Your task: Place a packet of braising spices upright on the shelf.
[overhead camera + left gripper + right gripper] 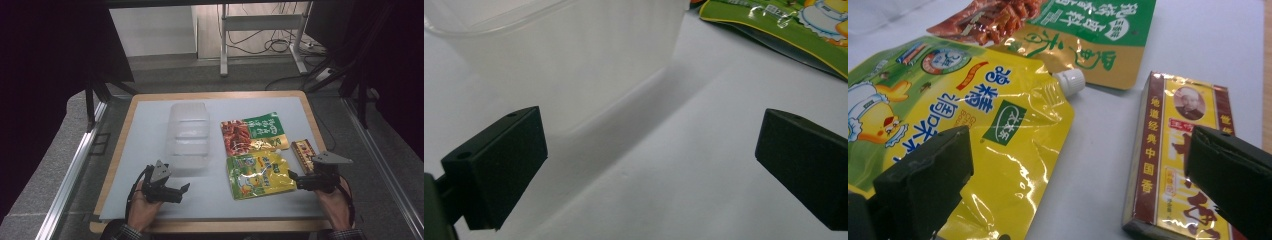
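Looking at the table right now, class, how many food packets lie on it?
3: a green-and-red pouch beside the clear plastic tub; a yellow spouted pouch nearer the person; a small box-like packet at the right. None seems hidden.

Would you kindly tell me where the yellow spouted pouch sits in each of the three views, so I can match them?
High view: the yellow spouted pouch lies right of centre, near the front edge, below the green and red pouch.
Left gripper view: its green-edged corner is at top right.
Right gripper view: it covers the left half, white cap pointing up right.
Shared landmark: the clear plastic container, left of the pouch.
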The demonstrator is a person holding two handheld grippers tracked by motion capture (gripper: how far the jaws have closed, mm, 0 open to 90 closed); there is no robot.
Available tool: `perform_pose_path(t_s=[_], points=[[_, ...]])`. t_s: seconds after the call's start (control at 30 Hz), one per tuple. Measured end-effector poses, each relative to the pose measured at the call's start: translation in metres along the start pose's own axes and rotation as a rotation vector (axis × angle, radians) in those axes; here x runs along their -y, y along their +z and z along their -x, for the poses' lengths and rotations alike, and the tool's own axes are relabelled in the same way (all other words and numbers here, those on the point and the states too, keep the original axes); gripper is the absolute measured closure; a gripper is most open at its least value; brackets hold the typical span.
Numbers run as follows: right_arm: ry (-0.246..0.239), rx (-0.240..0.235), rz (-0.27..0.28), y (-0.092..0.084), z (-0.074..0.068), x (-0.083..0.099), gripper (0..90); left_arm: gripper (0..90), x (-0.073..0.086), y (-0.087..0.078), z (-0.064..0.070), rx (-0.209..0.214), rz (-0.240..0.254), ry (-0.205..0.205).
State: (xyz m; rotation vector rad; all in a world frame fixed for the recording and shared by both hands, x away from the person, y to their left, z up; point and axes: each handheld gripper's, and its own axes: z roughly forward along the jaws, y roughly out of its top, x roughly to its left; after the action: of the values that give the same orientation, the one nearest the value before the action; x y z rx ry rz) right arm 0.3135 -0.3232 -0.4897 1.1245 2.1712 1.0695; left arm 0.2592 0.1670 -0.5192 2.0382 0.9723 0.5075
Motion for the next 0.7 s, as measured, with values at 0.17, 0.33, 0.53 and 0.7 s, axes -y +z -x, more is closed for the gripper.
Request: perform_pose_path(t_s=[0.17, 0.33, 0.53, 0.7], points=[[0.025, -0.007, 0.01, 0.0, 0.002, 0.001, 0.0, 0.0, -0.003, 0.0, 0.007, 0.022, 0.009, 0.024], [0.053, -0.008, 0.023, -0.002, 0.005, 0.002, 0.0, 0.0, -0.007, 0.001, 0.013, 0.071, 0.012, 0.03], [0.071, -0.006, 0.034, -0.002, 0.008, 0.003, 0.0, 1.5, -0.012, 0.0, 0.019, 0.093, 0.027, 0.039], [0.064, -0.005, 0.028, -0.002, 0.007, 0.003, 0.0, 7.4, -0.015, -0.001, 0.026, 0.094, 0.028, 0.068]])
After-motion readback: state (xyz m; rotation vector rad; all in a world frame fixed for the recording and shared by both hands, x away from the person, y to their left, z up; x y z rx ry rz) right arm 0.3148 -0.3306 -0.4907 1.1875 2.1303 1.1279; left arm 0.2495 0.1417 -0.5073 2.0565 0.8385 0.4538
